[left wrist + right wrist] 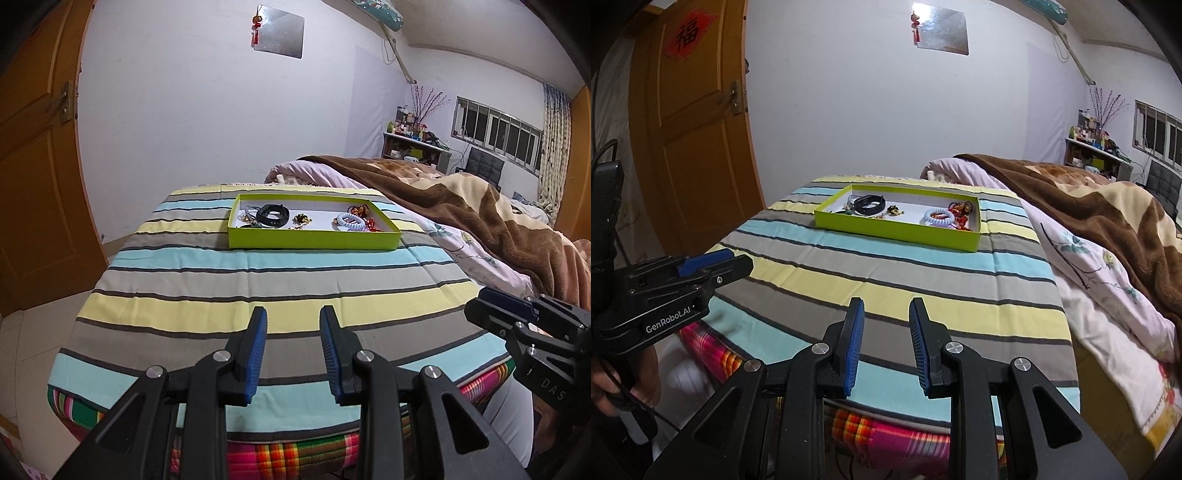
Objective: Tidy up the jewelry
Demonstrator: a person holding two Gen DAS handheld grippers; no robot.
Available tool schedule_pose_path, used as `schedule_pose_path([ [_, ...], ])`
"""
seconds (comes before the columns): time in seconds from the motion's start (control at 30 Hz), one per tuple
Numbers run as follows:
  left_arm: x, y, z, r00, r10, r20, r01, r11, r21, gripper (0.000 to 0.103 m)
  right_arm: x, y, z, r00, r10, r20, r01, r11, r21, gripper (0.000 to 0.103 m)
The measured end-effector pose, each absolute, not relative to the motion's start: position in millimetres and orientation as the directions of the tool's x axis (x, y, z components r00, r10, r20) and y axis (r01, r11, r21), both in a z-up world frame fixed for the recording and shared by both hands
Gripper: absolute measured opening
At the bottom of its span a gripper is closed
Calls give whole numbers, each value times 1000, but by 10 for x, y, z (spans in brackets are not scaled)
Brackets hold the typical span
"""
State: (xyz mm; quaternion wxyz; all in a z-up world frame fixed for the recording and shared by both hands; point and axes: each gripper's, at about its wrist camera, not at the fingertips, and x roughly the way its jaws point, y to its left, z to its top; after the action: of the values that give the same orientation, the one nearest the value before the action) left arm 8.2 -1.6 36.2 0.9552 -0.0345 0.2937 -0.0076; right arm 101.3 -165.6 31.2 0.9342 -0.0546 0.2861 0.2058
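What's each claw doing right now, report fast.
Left claw: open, holding nothing, above the striped cover.
Right claw: open, holding nothing, short of the green tray.

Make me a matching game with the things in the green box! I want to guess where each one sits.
Things:
1. black wristband
2. pale blue spiral hair tie
3. small gold trinket
4. red bead jewelry

Places in the green tray:
A. middle
B. left part
C. far right end
D. right part, just left of the red beads

Pairs: 1-B, 2-D, 3-A, 4-C
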Motion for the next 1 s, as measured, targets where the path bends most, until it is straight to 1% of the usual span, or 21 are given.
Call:
schedule_pose_path([
  [0.23, 66, -78, 344, 827, -25, -561, -6, 999, -53, 31, 1006, -1707, 329, 765, 345, -544, -397, 918, 24, 26],
  [1.0, 30, -110, 320, 826, 13, -563, -39, 999, -34, 31, 1011, -1724, 312, 764, 337, -551, -388, 921, 26, 26],
])
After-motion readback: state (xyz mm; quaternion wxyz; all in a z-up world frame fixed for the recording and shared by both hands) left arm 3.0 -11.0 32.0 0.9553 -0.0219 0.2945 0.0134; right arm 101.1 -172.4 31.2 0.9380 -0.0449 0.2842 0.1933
